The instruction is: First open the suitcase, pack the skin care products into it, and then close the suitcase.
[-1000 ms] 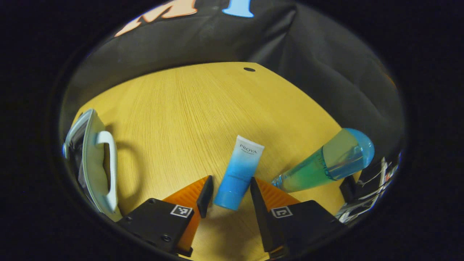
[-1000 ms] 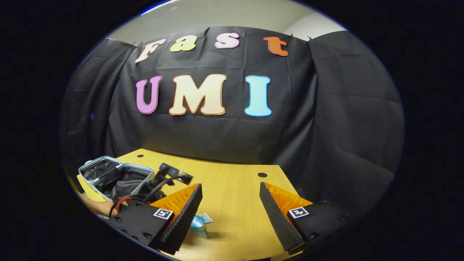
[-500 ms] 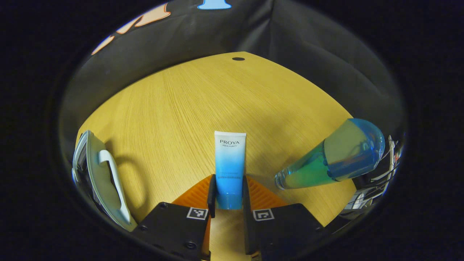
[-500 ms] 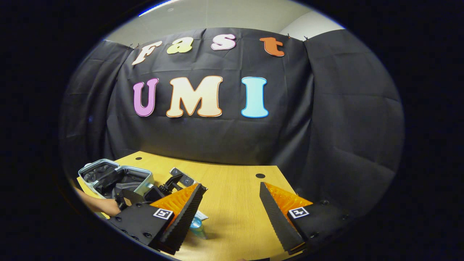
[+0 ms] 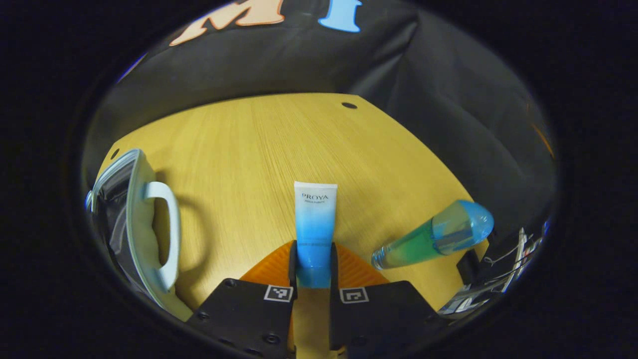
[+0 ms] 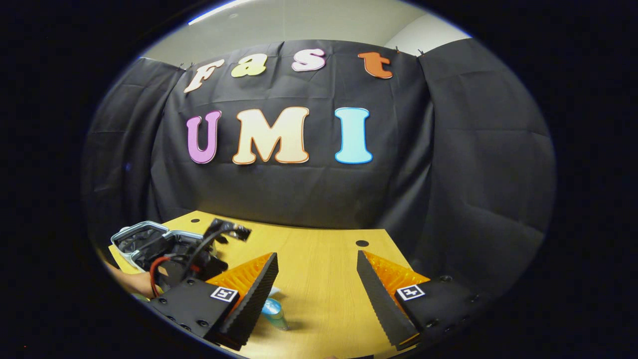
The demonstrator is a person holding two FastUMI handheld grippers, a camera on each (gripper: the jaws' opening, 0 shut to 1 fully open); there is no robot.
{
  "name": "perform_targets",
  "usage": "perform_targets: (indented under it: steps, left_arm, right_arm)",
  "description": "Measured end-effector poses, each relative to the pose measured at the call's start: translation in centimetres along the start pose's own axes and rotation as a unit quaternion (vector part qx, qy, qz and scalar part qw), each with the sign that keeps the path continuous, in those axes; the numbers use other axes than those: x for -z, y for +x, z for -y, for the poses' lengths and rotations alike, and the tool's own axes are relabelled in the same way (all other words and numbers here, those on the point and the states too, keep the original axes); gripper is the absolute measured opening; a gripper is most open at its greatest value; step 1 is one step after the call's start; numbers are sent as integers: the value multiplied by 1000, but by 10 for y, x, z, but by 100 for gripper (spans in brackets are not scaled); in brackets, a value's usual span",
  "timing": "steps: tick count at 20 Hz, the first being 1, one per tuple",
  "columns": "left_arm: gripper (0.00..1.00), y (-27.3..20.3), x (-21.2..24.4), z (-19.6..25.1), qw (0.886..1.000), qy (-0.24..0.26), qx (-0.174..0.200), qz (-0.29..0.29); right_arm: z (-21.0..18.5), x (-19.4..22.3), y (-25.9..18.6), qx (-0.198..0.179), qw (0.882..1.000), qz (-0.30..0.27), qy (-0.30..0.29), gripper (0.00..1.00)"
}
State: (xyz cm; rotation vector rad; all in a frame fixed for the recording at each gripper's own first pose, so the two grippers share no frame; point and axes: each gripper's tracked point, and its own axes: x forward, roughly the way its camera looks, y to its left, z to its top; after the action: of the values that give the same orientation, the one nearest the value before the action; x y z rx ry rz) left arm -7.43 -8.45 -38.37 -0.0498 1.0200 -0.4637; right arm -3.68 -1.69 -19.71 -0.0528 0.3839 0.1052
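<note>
The left tool (image 5: 311,264) is clenched on the cap end of the tube (image 5: 315,219), both fingers pressing its lower sides, so the step in hand looks like carrying this tube over to the open suitcase (image 5: 142,224), which stands at the left edge of the left gripper view with its handle (image 5: 167,224) toward the tube. To do it well, I would keep the squeeze firm but not crushing, since a soft tube will likely flex and could slide out if held only near the cap; lift clear of the bench (image 5: 259,149) before swinging left, and lower the tube well past the suitcase rim before letting go. The tube's long axis runs straight ahead along the fingers, cap end toward the tool and flat crimped end pointing away across the bench. Whether it is lifted or touching the wood I cannot tell. A bottle (image 5: 433,237) lies to the right, its long axis slanting, rounded cap up and away; give it room when swinging. In the right gripper view the right tool (image 6: 316,284) hangs released, holding nothing, above the bench, with the suitcase (image 6: 134,234) far left.
</note>
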Motion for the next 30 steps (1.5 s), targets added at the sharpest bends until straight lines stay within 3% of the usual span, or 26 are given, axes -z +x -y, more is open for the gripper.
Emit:
perform_targets:
  steps: [4,12,21,24,25,26,28,30]
  left_arm:
    - [19,-22,-22,-1,999,-33,4,36]
    - [19,-95,-64,-10,992,-66,-2,111]
    - [19,-155,-70,-22,979,-114,-41,161]
    - [19,-170,-59,-29,976,-127,-63,165]
    - [19,-174,-55,-32,975,-133,-69,164]
    - [19,-177,-50,-36,974,-141,-76,161]
    - [19,-183,-38,-45,972,-155,-87,154]
    - [19,-188,-30,-55,971,-161,-95,150]
  right_arm:
    - [-22,18,5,-32,999,-16,-5,99]
    - [-57,103,17,-95,990,-104,-11,100]
    - [-81,205,13,-165,966,-195,-43,98]
    - [-79,210,18,-169,965,-199,-26,79]
    - [-78,208,23,-164,967,-195,-21,77]
    - [-75,203,28,-159,969,-189,-13,60]
    - [-73,205,34,-156,969,-190,-4,47]
    - [-72,202,33,-157,968,-193,-1,43]
